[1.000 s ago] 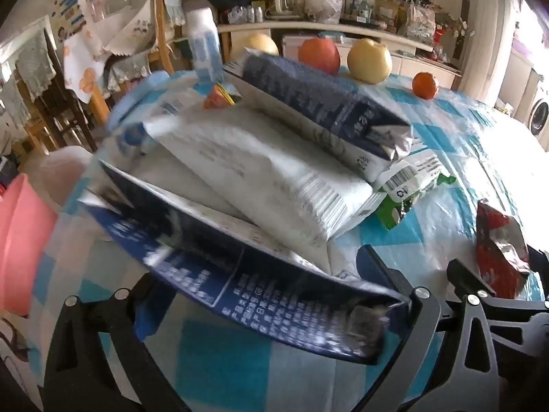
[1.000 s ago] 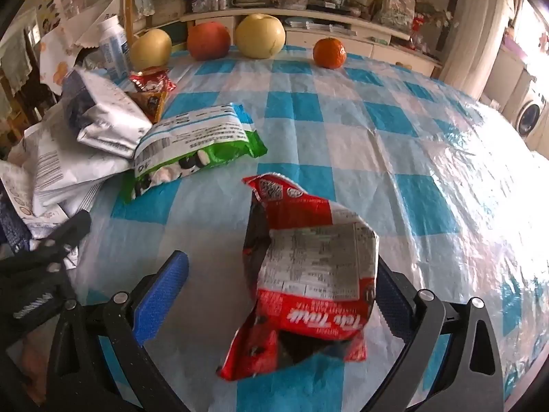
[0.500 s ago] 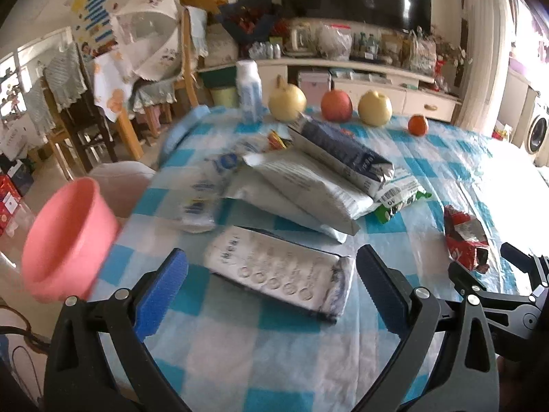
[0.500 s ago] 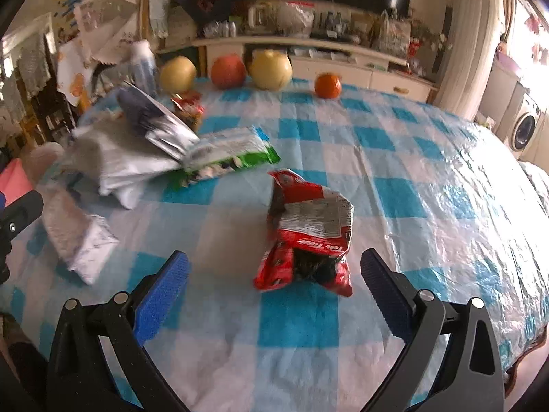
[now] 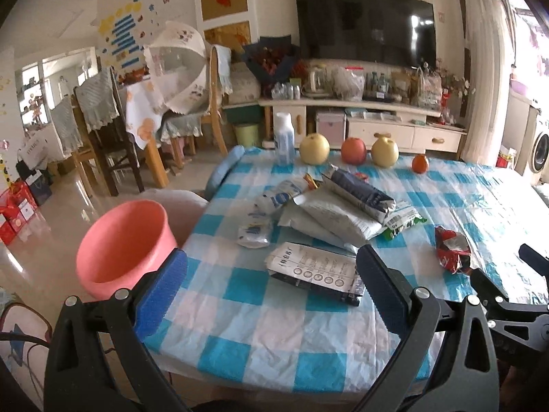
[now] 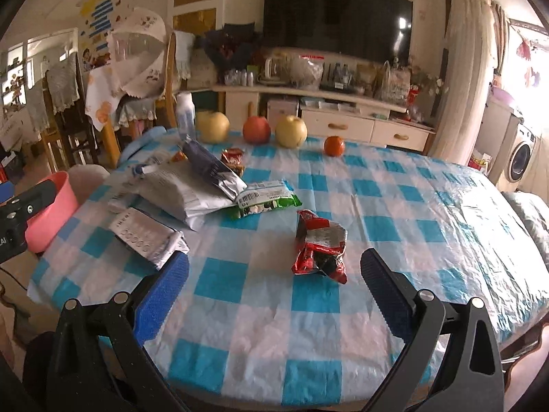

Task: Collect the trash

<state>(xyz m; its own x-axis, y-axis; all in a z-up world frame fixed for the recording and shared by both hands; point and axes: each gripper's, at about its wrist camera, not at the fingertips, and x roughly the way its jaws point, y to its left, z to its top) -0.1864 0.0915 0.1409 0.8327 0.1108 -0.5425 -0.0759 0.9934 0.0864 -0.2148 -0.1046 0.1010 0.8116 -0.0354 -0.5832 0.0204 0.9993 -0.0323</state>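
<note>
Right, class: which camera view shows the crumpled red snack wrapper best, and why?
The right wrist view: the red snack wrapper lies near centre, large, just ahead of the open right gripper. In the left wrist view it is smaller, far off to the right, with fewer details visible.

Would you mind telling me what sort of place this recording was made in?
Most likely a home living and dining room: a large television above a cluttered sideboard, dining chairs, and a washing machine off to the side.

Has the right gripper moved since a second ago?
Yes. The right gripper has pulled back from the red wrapper, which now lies ahead of its open fingers.
</note>
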